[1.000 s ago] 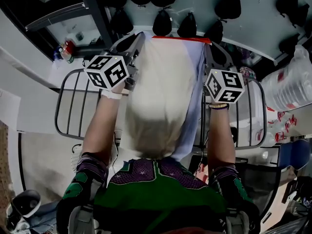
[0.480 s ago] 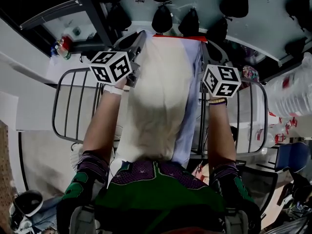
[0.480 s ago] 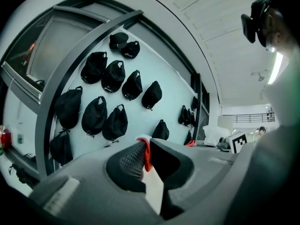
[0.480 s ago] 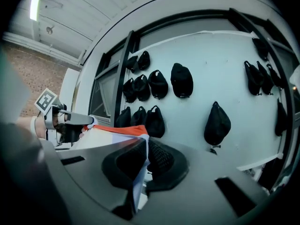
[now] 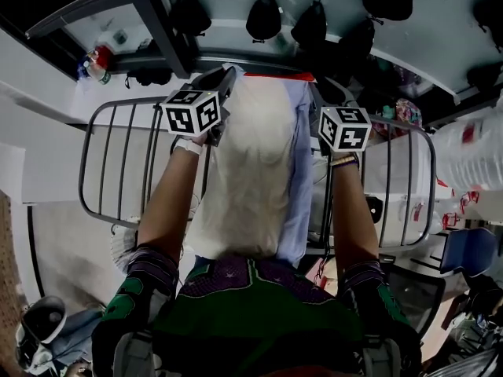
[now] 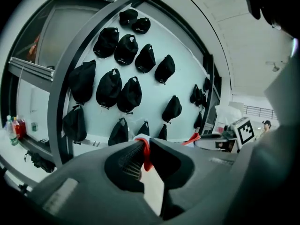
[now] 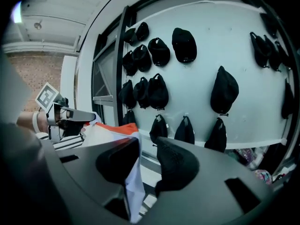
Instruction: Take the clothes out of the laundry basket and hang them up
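Note:
A cream garment [image 5: 251,171] with a red top edge and a pale blue side hangs between my two grippers, over the middle of a wire drying rack [image 5: 118,163]. My left gripper [image 5: 223,85] is shut on the red edge [image 6: 146,153] at the garment's left corner. In the left gripper view, white cloth [image 6: 153,189] runs down between the pads. My right gripper [image 5: 324,94] holds the other corner side. Its jaws have just been opening. The pale blue cloth [image 7: 133,182] lies against one pad, with a gap to the other, in my right gripper [image 7: 147,156].
Several black caps [image 6: 119,86] hang on the pale wall [image 7: 201,93] behind the rack. A dark post [image 5: 157,22] rises at the left, with bottles [image 5: 94,61] on a shelf beside it. A clear plastic bag [image 5: 471,155] sits at the right.
Both grippers have sunk with the garment toward the rack, drawing closer together in the picture. More of the rack's wire wings shows on each side.

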Motion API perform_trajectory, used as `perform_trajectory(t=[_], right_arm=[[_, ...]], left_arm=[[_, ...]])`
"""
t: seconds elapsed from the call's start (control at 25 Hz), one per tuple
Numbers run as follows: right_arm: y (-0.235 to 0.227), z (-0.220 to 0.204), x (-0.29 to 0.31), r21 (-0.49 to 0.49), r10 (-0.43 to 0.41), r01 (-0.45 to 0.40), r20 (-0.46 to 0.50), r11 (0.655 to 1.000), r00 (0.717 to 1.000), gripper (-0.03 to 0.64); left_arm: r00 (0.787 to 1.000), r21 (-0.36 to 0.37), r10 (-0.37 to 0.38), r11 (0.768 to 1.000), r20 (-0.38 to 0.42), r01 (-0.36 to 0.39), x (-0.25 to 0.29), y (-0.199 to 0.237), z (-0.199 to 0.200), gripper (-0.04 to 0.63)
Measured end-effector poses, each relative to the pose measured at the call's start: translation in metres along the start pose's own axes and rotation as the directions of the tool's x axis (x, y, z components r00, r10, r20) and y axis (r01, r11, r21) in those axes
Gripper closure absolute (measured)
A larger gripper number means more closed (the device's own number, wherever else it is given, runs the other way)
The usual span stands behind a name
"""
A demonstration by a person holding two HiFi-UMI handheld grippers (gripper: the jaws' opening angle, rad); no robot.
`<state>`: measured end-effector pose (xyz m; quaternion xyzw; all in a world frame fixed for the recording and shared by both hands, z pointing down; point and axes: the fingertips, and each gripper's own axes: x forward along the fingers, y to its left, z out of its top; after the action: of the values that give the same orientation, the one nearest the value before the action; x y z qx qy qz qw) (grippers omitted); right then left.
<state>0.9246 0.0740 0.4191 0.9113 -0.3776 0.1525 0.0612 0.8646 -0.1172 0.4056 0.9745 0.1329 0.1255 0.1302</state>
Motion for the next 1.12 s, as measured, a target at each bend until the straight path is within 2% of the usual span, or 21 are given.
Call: perform_trajectory(t=[0.04,0.16,0.24,0.48,0.76,0.92,1.12], right_arm=[[-0.001,-0.007,0.001,0.004,0.005,-0.005,-0.02,1.0,1.0,0.485],[-0.001,-0.025,0.001,0.01,0.008,-0.008,-0.068,1.0,0.998,0.459],[-0.004,-0.036,-0.002,0.017,0.0,0.002,-0.092,1.0,0.996,0.459],[-0.026,-0.065,-0.012,0.056,-0.02,0.032,-0.195,0.998,0.981,0.448],[-0.045,-0.071,-0.04,0.077,-0.061,0.081,-0.237,0.994,0.97,0.446],[-0.058,-0.064,-0.067,0.098,-0.116,0.138,-0.201,0.986,0.973,0.446],[-0.036,-0.046,-0.088,0.093,-0.134,0.146,-0.13,0.985,0.982,0.446]], left_arm=[[1.0,0.006,0.002,1.0,-0.018,-0.002,0.002,0.002,-0.007,0.558],[0.998,0.011,0.0,1.0,-0.067,0.001,0.004,0.008,-0.021,0.393],[0.996,0.026,0.021,0.999,-0.083,-0.019,0.002,0.017,-0.026,0.35],[0.998,-0.007,0.038,0.999,-0.053,-0.039,-0.012,0.025,-0.023,0.348],[0.999,-0.015,0.04,0.999,0.006,-0.04,-0.037,0.018,-0.011,0.35],[0.999,-0.001,0.034,0.999,0.032,-0.034,-0.057,0.012,-0.006,0.35],[0.998,0.002,0.038,0.999,0.056,-0.038,-0.09,0.006,-0.008,0.353]])
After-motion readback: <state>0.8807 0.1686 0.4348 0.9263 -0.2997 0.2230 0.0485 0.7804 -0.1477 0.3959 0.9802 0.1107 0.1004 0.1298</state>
